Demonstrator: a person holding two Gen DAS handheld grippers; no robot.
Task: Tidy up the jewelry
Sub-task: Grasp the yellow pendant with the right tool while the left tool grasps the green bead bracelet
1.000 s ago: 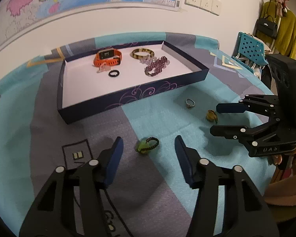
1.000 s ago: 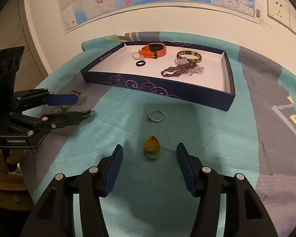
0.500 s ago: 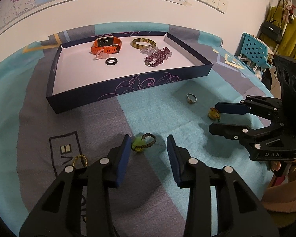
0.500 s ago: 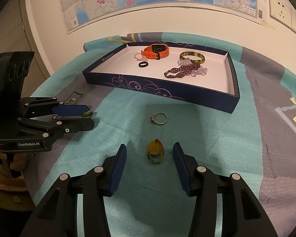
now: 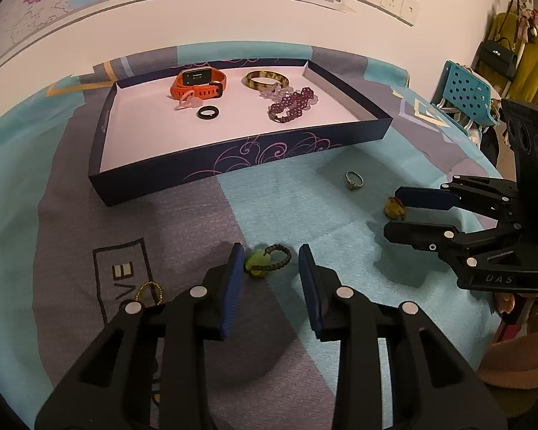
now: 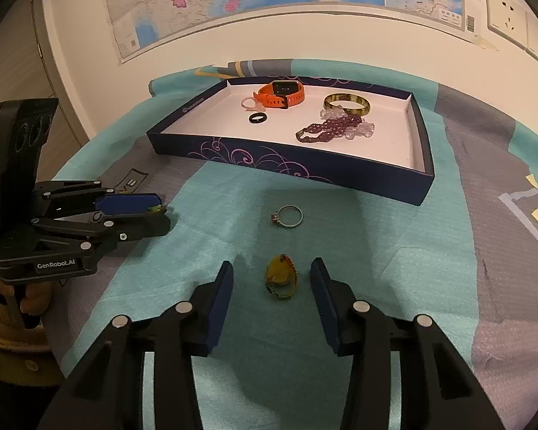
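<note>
Both pairs of jaws have come closer together than a moment ago, and they are closing now. The left gripper has its blue jaws on each side of a small green stone charm on a dark braided loop. One jaw looks to be just touching the stone, but I can't be sure from here; the other jaw is clear of it. The right gripper has its jaws apart around a yellow stone charm on a beaded loop, with gaps on both sides.

Both charms lie on the teal and grey cloth over the desk, in front of the dark blue box lid with a white inside. A thin silver ring lies between the yellow charm and the box.

This looks like the picking-up step. Next, each pair of jaws needs to pinch its charm, lift it, and carry it into the box.
</note>
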